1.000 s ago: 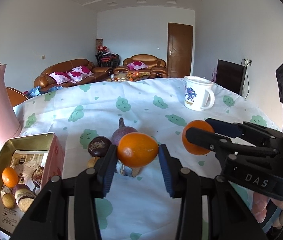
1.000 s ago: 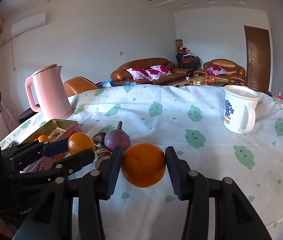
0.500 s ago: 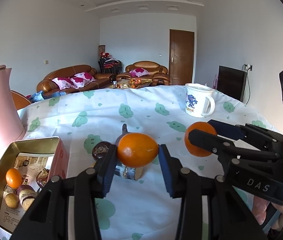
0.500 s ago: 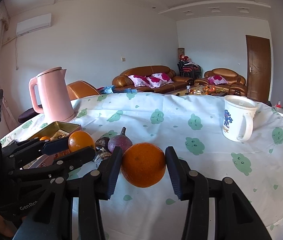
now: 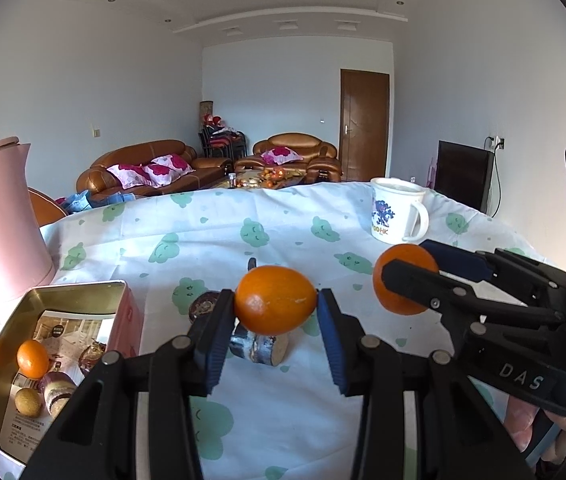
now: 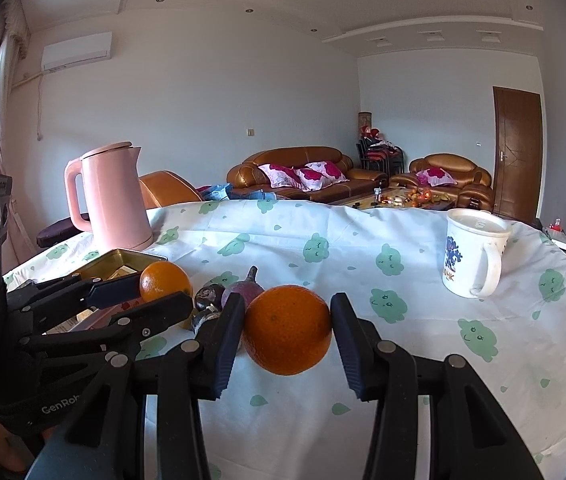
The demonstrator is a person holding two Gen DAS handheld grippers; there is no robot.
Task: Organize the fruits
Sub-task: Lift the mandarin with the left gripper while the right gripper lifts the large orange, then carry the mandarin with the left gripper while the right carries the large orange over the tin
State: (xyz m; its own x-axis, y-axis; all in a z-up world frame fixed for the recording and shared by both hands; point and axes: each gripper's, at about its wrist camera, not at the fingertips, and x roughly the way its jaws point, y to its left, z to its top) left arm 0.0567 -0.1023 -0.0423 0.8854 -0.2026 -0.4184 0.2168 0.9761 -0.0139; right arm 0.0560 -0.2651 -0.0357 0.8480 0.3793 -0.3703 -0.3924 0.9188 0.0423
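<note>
My left gripper point(image 5: 275, 300) is shut on an oval orange point(image 5: 273, 308), held above the table. To its right my right gripper point(image 5: 405, 260) is shut on a round orange point(image 5: 399, 292). The right wrist view shows that round orange point(image 6: 287, 330) between the right gripper's point(image 6: 287, 306) pads, with the left gripper point(image 6: 163, 290) and its orange point(image 6: 165, 282) at the left. An open gold tin point(image 5: 75, 292) at the left holds a small orange point(image 5: 32, 359), a brown round fruit point(image 5: 27, 402) and a purple piece point(image 5: 57, 390).
On the cloud-print tablecloth point(image 5: 283, 224) lie a dark round fruit point(image 6: 209, 294), a purple stemmed fruit point(image 6: 243, 290) and a cut piece point(image 5: 259, 346). A pink kettle point(image 6: 111, 200) stands at the back left. A white mug point(image 6: 471, 256) is at the right.
Both grippers have tipped upward a little, so the table sits lower in both views. Each keeps its orange. The fruit on the cloth has not moved.
</note>
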